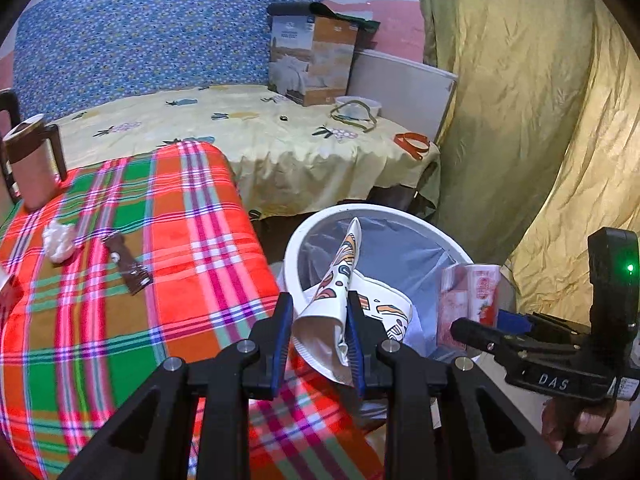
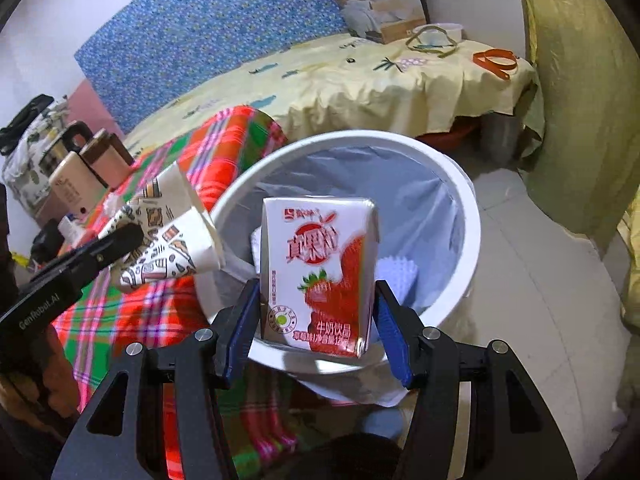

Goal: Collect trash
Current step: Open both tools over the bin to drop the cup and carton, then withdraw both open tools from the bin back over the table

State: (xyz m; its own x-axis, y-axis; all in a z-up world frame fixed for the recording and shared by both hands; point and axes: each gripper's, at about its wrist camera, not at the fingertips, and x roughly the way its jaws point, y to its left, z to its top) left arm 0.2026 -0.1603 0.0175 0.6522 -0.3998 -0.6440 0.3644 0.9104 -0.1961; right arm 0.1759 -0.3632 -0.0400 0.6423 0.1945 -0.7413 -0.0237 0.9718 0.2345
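While both my tools hang over the bin, the biggest thing near me is the bright red, green and pink plaid cloth on the table [image 1: 120,280], spread at my left. Beside its edge, on the floor, stands the round white trash bin lined with a grey plastic bag [image 2: 472,216], its mouth wide open below me, with something white and textured lying at its bottom.

My right gripper [image 2: 316,316] is clamped on the white strawberry milk carton with red print [image 2: 320,272], blue pads pressing both its sides, carton upright and right above the bin's opening. My left gripper [image 1: 320,332] pinches the crushed white paper cup with a coloured doodle pattern [image 1: 332,292], squashed flat between the blue pads, poised over the bin's near rim, just beside the carton!

Back on the plaid cloth, well apart from me, there's a pink travel mug with a brown lid and handle [image 1: 32,164] standing upright, then a brown snack wrapper [image 1: 128,264] lying flat, and near it a small crumpled white tissue [image 1: 58,240].
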